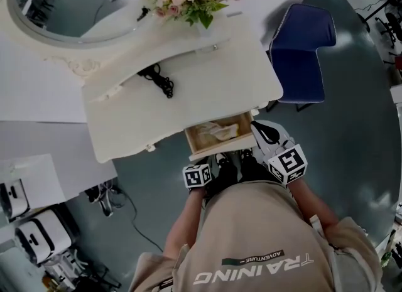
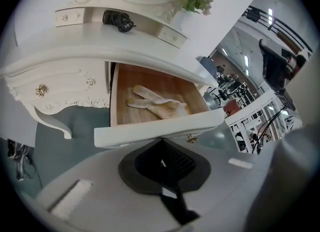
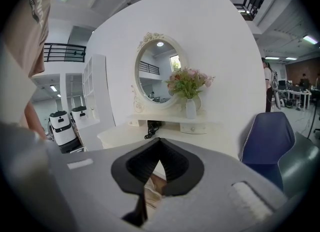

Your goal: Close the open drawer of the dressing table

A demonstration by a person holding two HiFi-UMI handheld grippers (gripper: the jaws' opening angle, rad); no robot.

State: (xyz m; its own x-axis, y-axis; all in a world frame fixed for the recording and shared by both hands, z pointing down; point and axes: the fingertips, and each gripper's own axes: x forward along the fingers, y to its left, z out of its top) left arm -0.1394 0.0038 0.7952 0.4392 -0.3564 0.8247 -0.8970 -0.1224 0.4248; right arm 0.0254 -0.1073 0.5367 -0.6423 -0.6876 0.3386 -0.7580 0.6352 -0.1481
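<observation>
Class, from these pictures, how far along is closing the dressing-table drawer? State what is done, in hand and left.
Done: nothing yet; the drawer stands pulled out, pale cloth inside. In hand: the left gripper, jaws shut, is at the drawer's front panel; the right gripper, also shut, holds nothing. Left: push the drawer fully in.

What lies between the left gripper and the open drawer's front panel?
Nothing. The left gripper view shows the left gripper with jaws together right at the drawer front; no object intervenes. The brass knob sits off to one side.
</observation>
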